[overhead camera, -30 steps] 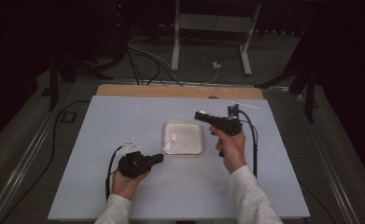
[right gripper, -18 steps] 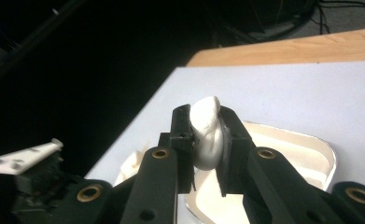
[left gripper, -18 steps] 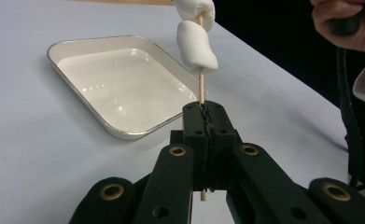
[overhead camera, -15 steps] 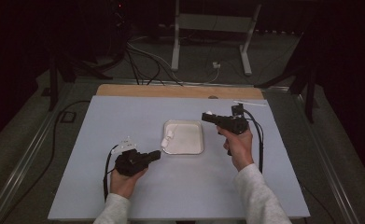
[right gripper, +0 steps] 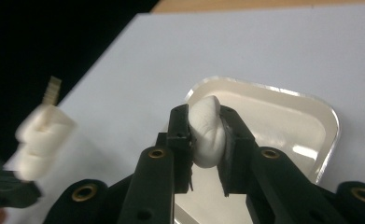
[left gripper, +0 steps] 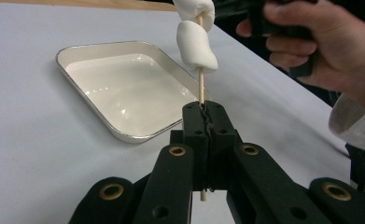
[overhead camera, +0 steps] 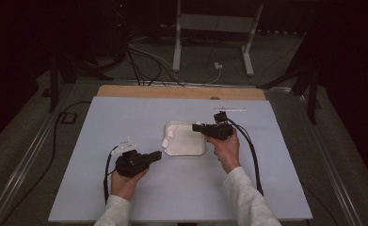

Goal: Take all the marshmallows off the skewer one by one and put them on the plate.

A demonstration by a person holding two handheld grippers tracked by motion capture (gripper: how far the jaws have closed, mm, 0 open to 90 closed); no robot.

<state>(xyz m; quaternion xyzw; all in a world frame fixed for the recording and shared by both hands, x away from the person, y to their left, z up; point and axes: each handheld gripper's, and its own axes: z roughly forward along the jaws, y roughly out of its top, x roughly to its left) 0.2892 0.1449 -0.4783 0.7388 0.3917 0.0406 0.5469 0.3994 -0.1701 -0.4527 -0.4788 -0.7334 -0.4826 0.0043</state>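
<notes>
My left gripper [left gripper: 202,111] is shut on a thin wooden skewer [left gripper: 200,86] that stands up from its jaws. Two white marshmallows [left gripper: 196,46] are threaded on the skewer. In the high view this gripper [overhead camera: 157,154] lies near the table's front, its skewer end [overhead camera: 167,140] over the left rim of the white tray [overhead camera: 185,151]. My right gripper [right gripper: 207,116] is shut on a single white marshmallow [right gripper: 208,140], held above the tray [right gripper: 311,100]. From above, the right gripper [overhead camera: 197,127] points left over the tray's right edge.
The tray [left gripper: 124,135] holds nothing else and sits mid-table on a pale blue mat [overhead camera: 125,117]. A wooden strip [overhead camera: 172,92] borders the far edge. A small white stick [overhead camera: 229,109] lies behind the right hand [overhead camera: 226,150]. Cables trail from both grippers.
The right hand has come down and a little to the left, toward the tray, with the marshmallow in its jaws. The left hand and skewer have kept still.
</notes>
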